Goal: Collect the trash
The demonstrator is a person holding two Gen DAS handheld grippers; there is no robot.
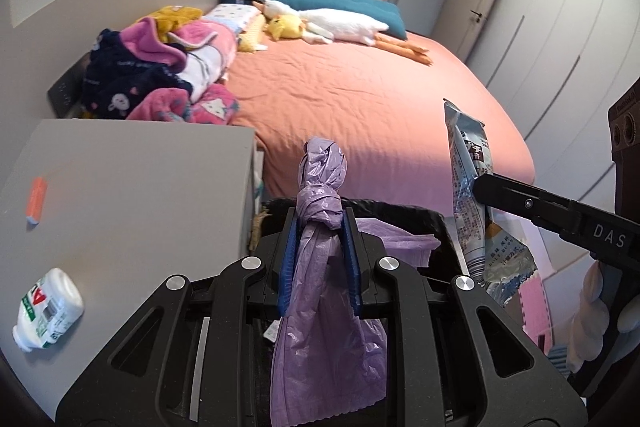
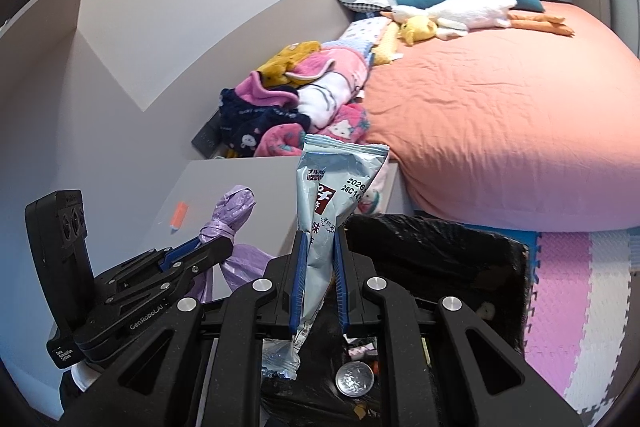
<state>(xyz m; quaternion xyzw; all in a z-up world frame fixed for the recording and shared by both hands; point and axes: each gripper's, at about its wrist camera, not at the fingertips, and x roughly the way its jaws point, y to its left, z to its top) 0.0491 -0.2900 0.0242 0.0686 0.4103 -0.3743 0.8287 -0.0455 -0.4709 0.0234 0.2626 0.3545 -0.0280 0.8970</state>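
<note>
1. I'm holding the knotted purple bag point(image 1: 320, 211) over the black bin point(image 2: 440, 247), ready to drop; the left gripper point(image 1: 320, 251) is pinching it below the knot.
2. The right gripper point(image 2: 316, 267) is pinching a snack wrapper point(image 2: 336, 187) upright above the same bin.
3. I'm angling both grippers downward, side by side, beside the bed point(image 1: 360, 99).

Both wrist views downward, close, sharing bed point(image 1: 360, 99)

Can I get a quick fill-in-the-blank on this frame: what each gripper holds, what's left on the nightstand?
1. The left gripper is shut on a knotted ____ plastic bag.
2. The right gripper is shut on a silver snack ____.
3. On the grey nightstand a white ____ lies on its side.
4. The bed sheet is ____.

Missing words: purple; wrapper; bottle; orange
</note>
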